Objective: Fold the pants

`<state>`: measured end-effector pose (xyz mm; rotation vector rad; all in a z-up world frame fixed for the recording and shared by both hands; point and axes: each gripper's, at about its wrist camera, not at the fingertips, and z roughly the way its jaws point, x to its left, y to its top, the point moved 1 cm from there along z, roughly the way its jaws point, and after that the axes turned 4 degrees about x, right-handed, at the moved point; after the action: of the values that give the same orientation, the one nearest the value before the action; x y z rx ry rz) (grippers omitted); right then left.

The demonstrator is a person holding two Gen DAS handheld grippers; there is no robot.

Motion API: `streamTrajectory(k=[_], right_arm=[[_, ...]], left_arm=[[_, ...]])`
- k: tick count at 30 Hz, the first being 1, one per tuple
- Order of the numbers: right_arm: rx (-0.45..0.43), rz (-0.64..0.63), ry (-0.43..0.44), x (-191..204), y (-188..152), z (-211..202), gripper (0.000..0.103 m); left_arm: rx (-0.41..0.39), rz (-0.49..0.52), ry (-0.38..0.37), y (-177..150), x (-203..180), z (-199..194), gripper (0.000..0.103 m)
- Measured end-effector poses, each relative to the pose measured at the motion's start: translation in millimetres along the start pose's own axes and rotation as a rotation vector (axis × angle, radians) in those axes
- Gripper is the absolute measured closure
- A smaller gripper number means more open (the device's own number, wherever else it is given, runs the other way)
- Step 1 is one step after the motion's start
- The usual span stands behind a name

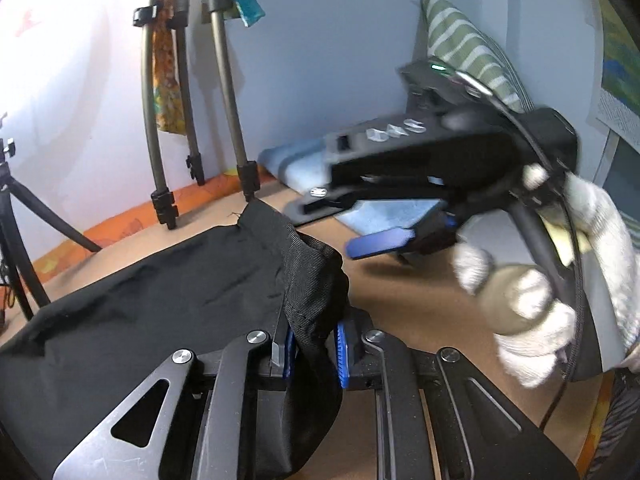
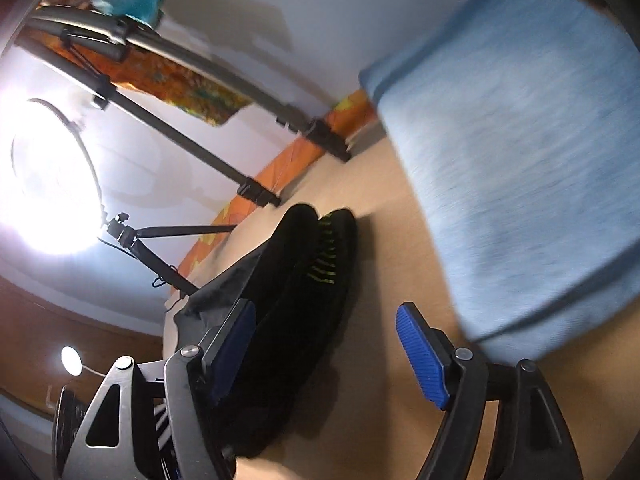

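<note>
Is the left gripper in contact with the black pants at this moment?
Touching. The left wrist view shows the left gripper with its blue pads closed on a bunched fold of the black pants, the ribbed waistband pinched between them.

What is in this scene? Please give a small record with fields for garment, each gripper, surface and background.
garment: black pants, bunched, lying on the surface
left gripper: shut on the ribbed waistband of the pants
right gripper: open, empty, in the air beside the pants; held by a white-gloved hand
surface: tan table
other cloth: folded light blue cloth behind the pants
background: tripod legs, striped green cushion against the wall
</note>
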<state>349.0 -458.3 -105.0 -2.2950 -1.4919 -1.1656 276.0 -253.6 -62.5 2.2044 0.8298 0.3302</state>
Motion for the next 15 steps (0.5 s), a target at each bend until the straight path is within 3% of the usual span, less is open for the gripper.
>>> streamTrajectory(k=[6, 11, 15], right_arm=[[0.033, 0.068, 0.094, -2.7, 6.1, 19.3, 0.021], [0.057, 0.044, 0.05, -1.1, 4.3, 32.5, 0.021], [0.066, 0.054, 0.071, -0.3, 5.5, 44.5, 0.02]], left_arm=[[0.011, 0.029, -0.008, -7.5, -7.8, 5.7, 0.089], [-0.016, -0.013, -0.024, -0.4, 1.1, 2.6, 0.089], [-0.022, -0.024, -0.023, 1.3, 4.9, -2.1, 0.089]])
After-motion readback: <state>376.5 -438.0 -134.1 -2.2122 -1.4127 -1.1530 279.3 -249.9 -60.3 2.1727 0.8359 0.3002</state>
